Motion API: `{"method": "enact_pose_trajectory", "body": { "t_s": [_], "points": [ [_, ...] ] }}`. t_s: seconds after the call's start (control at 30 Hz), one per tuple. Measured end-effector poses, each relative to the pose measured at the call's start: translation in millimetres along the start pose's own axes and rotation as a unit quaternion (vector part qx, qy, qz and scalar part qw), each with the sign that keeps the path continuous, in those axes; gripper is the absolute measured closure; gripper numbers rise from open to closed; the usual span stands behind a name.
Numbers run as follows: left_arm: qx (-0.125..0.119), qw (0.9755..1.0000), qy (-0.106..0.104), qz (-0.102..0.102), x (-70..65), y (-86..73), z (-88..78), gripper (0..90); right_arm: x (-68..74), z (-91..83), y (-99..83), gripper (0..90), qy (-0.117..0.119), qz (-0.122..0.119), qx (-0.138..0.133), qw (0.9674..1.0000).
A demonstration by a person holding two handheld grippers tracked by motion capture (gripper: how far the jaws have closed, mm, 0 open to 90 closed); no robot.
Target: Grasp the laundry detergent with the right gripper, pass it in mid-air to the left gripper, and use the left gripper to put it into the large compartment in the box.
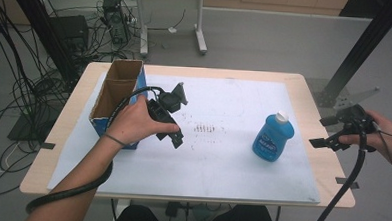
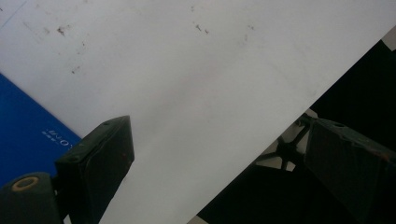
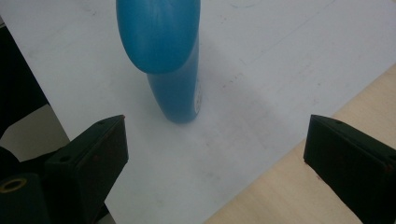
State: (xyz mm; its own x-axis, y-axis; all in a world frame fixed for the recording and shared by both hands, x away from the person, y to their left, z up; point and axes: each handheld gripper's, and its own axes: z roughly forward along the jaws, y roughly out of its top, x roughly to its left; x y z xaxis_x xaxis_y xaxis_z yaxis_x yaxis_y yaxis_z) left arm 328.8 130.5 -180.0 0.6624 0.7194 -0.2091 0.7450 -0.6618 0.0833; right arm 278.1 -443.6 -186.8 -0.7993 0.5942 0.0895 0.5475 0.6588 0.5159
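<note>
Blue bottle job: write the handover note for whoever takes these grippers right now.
Left gripper: open and holding nothing, over the white sheet just right of the open cardboard box.
Right gripper: open and holding nothing, at the table's right edge, jaws aimed at the blue bottle.
Bottle: stands upright on the sheet, right of centre, white cap on, apart from both grippers. In the right gripper view it stands ahead of the jaws, not between them.
Box: at the left edge, top open; its inside cannot be seen fully.
Done: nothing gripped.
Left: probably close in on the bottle with the right gripper and grasp it.

bottle (image 3: 163, 56) top cut off | bottle label text unreadable | box (image 2: 28, 135) cropped at left edge
</note>
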Motion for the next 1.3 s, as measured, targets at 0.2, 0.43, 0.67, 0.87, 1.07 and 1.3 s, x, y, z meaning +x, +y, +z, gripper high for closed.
{"method": "enact_pose_trajectory", "body": {
  "t_s": [0.2, 0.43, 0.67, 0.87, 1.07, 1.3],
  "points": [
    [-0.002, 1.0, -0.003, -0.001, 1.1, -1.4, 2.5, 8.7, 2.5, 3.1, -5.6, 6.2, 0.0, -0.008, -0.006, 0.9999],
    [0.003, 1.0, -0.001, 0.0, -1.3, -1.1, 9.6, 8.7, 7.2, 6.9, -13.0, 6.2, 0.0, 0.001, -0.012, 0.9999],
    [-0.003, 1.0, -0.002, 0.002, -2.6, -3.5, 9.5, 8.7, 9.0, 13.0, -22.0, 6.2, 0.001, 0.006, -0.016, 0.9999],
    [-0.01, 0.9999, -0.005, 0.002, -2.7, -6.3, 10.3, 8.9, 11.5, 16.8, -27.6, 6.1, 0.002, 0.008, -0.02, 0.9998],
    [-0.014, 0.9999, -0.006, 0.001, -1.8, -8.0, 11.8, 9.0, 14.5, 21.9, -32.0, 5.9, 0.003, 0.009, -0.019, 0.9998],
    [-0.02, 0.9998, -0.007, 0.001, -1.6, -9.7, 12.3, 8.9, 16.8, 27.4, -38.7, 5.9, 0.003, 0.013, -0.023, 0.9996]
  ]
}}
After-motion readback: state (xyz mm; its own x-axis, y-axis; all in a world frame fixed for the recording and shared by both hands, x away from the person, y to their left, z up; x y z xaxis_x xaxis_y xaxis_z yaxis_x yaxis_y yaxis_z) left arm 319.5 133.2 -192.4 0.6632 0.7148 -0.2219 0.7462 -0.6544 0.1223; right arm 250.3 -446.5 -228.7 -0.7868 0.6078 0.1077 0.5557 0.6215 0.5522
